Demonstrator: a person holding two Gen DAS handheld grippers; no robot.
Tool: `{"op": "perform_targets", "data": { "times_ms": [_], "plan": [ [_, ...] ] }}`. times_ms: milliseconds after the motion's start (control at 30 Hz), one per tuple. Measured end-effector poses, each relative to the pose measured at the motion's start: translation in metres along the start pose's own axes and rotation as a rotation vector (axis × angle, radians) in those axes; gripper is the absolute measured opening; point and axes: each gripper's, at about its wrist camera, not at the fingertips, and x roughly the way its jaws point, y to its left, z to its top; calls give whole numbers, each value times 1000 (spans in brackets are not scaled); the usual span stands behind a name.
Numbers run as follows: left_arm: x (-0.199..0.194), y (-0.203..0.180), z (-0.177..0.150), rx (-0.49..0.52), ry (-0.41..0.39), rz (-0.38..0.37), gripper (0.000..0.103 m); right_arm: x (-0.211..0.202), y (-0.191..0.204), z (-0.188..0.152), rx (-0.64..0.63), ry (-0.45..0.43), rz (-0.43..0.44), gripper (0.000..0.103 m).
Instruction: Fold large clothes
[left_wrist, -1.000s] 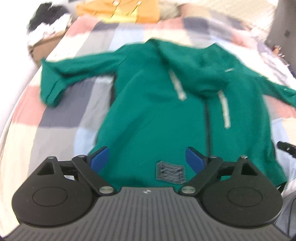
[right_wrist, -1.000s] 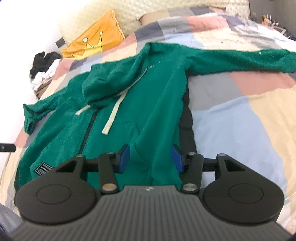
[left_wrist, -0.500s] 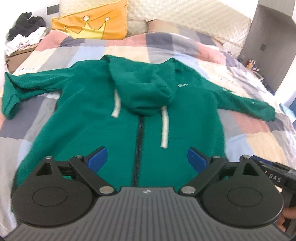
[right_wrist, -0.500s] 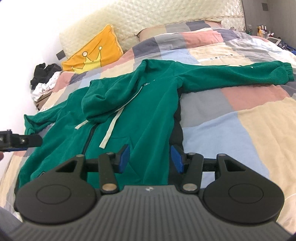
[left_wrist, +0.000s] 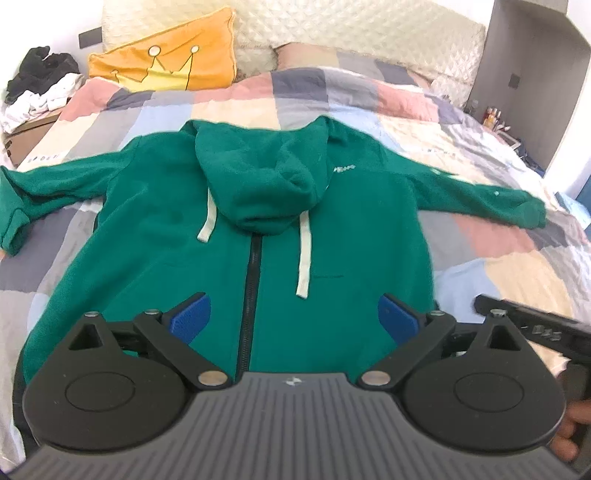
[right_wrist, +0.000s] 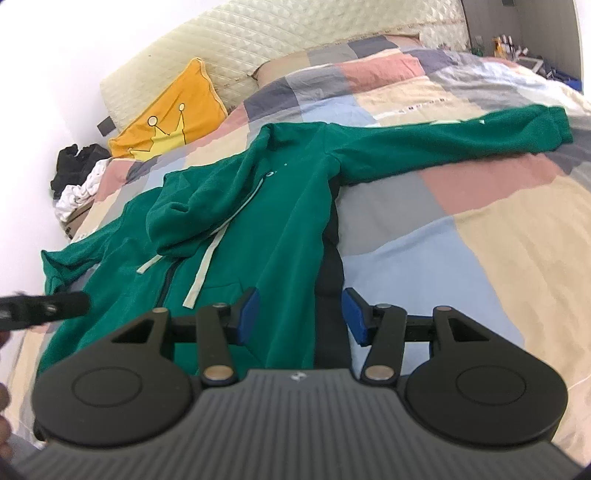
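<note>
A green hoodie (left_wrist: 258, 206) lies flat, front up, on a patchwork bed (left_wrist: 480, 266), sleeves spread wide, hood folded down over the chest. The left tool (left_wrist: 294, 317) hangs above its lower zip, jaws opening wide, gripping nothing. The right tool (right_wrist: 299, 317) hovers half open over the hoodie's side edge, empty.
</note>
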Motion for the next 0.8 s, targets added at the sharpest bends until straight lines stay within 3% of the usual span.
{"op": "perform_targets", "data": {
  "times_ms": [367, 700, 800],
  "plan": [
    [-30, -12, 29, -14, 58, -42, 103, 27, -5, 3, 46, 69, -18, 53],
    [-21, -16, 24, -13, 127, -79, 103, 36, -10, 5, 58, 95, -40, 53],
    [-21, -17, 23, -26, 115, -82, 103, 35, -11, 5, 65, 93, -44, 53]
  ]
}}
